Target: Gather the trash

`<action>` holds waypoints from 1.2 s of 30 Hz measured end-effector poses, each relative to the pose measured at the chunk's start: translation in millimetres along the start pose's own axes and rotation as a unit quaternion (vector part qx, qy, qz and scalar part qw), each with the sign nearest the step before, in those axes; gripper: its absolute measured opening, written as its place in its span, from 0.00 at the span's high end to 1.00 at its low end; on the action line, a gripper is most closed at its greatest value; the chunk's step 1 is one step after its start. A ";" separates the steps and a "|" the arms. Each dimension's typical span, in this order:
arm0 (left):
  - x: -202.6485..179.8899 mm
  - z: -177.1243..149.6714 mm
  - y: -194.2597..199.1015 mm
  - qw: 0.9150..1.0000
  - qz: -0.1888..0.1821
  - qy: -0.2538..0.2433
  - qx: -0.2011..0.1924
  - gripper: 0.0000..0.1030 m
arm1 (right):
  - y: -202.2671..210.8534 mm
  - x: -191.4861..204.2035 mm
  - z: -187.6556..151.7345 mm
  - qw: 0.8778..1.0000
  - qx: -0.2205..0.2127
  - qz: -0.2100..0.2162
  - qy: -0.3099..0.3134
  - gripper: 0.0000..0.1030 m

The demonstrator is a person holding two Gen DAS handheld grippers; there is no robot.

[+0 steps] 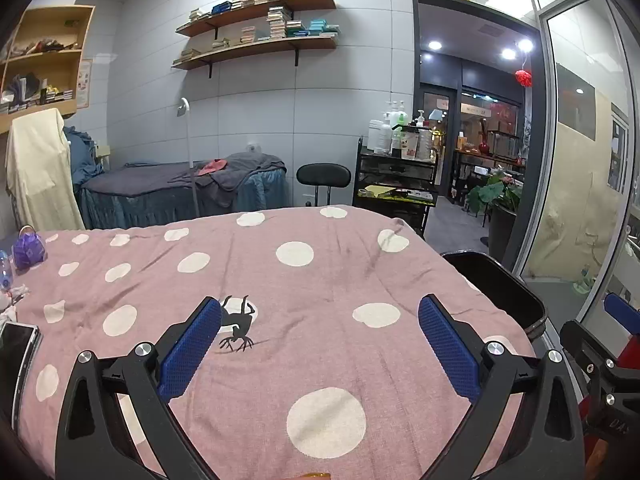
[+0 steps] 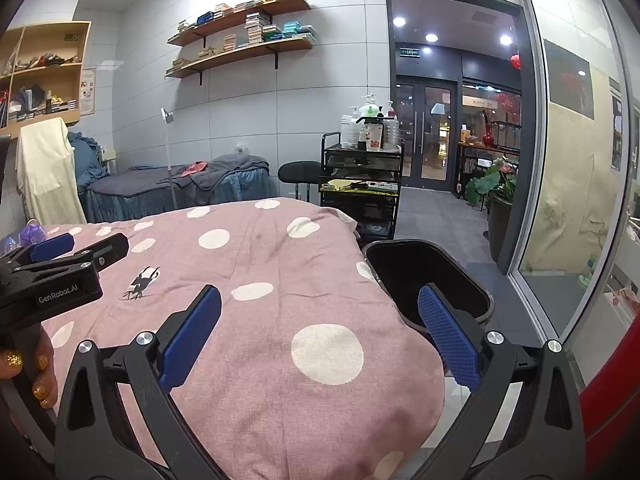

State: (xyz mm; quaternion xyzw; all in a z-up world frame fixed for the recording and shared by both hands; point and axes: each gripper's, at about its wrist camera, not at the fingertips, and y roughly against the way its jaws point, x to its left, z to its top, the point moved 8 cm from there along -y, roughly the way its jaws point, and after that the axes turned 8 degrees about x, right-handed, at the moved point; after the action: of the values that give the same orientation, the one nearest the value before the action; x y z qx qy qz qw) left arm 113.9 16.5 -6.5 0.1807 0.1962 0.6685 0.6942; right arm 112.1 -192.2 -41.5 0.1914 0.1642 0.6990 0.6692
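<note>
hovering over the bed (image 1: pixel 320 360), both tongs hold nothing, so this reads as the start of a pick: finding the trash before reaching for it. the left gripper (image 1: pixel 320 346) stands spread wide above the pink dotted cover, its blue pads well apart with only cloth between them. the right gripper (image 2: pixel 320 338) is likewise spread wide and bare, one pad over the cover and the other in front of the black bin (image 2: pixel 460 276), which sits just beside the bed's right edge.

the trash lies far off at the bed's left edge in the left wrist view: crumpled white scraps (image 1: pixel 14 300), with a clear bottle (image 1: pixel 5 272) and a purple bag (image 1: pixel 28 249) near them. whether the bag counts as trash i cannot tell. a phone (image 1: pixel 16 356) lies on the cover close to the scraps.

the next move likely calls for swinging the left gripper leftward toward the scraps, lowering onto them and pinching without catching the cover or the phone. the bin is on the opposite side, so a carry across the bed follows.
</note>
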 end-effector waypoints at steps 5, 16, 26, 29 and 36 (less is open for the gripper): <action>-0.2 -0.1 0.6 1.000 0.001 -0.001 0.000 0.06 | -0.3 -0.1 0.4 1.000 0.001 0.002 -0.001 0.06; 0.4 -0.2 0.6 1.000 0.000 0.000 0.000 0.06 | -2.0 -0.5 0.2 1.000 0.003 0.003 -0.002 0.06; 0.6 -1.0 0.4 1.000 0.001 -0.001 0.001 0.06 | -3.0 0.0 0.2 1.000 0.003 0.003 -0.001 0.06; 0.4 -0.9 0.4 1.000 0.000 -0.001 0.001 0.06 | -3.1 -0.1 0.0 1.000 0.004 0.003 -0.001 0.06; 0.4 -2.6 -0.4 1.000 -0.003 -0.001 0.004 0.06 | -3.1 -0.4 0.0 1.000 0.004 0.002 -0.002 0.06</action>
State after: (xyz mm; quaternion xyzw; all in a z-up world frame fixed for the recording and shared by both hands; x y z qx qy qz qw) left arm 113.0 16.9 -8.9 0.1832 0.1984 0.6658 0.6955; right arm 114.8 -192.4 -43.1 0.1956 0.1656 0.6996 0.6670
